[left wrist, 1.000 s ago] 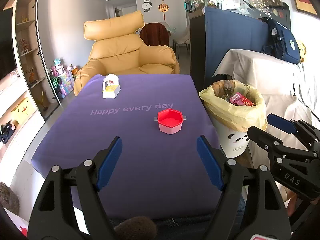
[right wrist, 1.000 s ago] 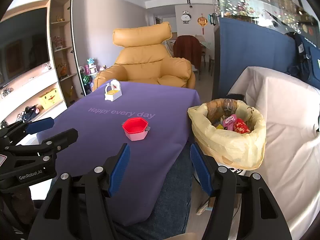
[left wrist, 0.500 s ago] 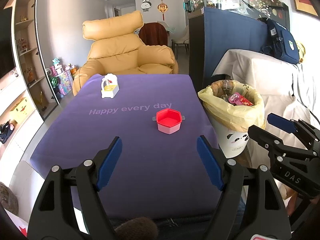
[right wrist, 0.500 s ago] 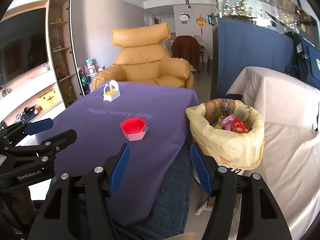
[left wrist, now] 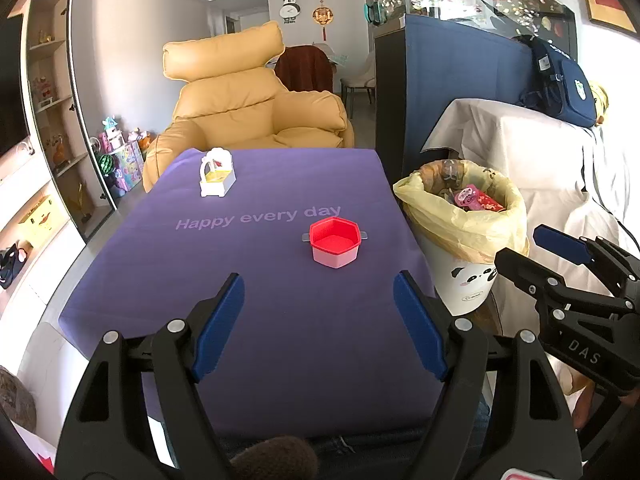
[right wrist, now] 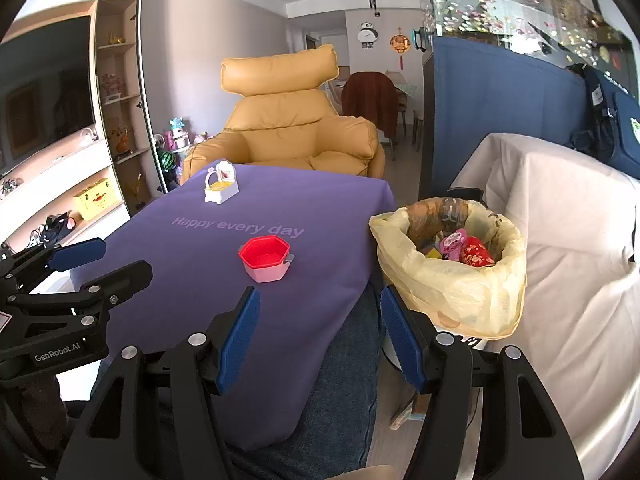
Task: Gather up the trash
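At right of the frame, one trash bin (left wrist: 466, 240) stands upright, mouth up, wrappers (right wrist: 464, 246) inside. We see one red cup (left wrist: 335, 242) mid-table; left gripper (left wrist: 319, 326) and right gripper (right wrist: 320, 338) both spread, empty.

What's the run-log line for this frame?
left gripper: open, empty | right gripper: open, empty | red cup: on table | bin: holds wrappers

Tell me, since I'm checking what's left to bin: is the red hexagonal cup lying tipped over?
No, the red hexagonal cup stands upright on the purple tablecloth, its opening facing up.
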Demonstrator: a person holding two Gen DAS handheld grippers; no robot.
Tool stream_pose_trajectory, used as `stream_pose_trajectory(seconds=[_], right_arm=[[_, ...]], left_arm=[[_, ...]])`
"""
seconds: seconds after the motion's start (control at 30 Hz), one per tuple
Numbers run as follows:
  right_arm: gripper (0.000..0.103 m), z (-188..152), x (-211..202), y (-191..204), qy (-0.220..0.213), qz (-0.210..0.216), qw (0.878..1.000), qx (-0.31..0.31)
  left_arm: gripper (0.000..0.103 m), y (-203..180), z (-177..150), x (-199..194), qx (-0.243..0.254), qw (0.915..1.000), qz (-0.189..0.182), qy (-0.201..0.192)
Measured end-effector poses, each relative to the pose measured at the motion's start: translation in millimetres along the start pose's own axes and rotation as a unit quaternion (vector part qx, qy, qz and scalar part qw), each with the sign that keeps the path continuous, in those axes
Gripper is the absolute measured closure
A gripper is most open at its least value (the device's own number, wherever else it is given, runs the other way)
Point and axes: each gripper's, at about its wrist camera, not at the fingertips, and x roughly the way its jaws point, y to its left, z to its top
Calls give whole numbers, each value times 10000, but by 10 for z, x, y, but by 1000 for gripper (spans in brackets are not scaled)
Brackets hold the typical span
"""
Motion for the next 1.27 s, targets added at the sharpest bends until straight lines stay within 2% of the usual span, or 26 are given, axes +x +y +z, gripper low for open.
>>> stream_pose_trajectory(seconds=[0.97, 1.07, 1.17, 1.2, 1.27], right_arm=[[44, -21, 25, -79, 33, -58, 10000, 20], [44, -23, 70, -100, 96, -67, 9999, 4], [44, -5, 178, -67, 196, -20, 9998, -54], [44, -8, 267, -60, 287, 13, 9995, -114], [44, -9, 458, -8, 468, 112, 9986, -212]], left_arm=[[30, 35, -4, 12, 16, 9999, -114, -42], [30, 75, -4, 93, -57, 9998, -179, 110], [30, 221, 20, 259, -338, 9986, -190, 371], [30, 268, 23, 301, -404, 9982, -163, 403], [30, 412, 49, 459, -503, 9978, 127, 424]])
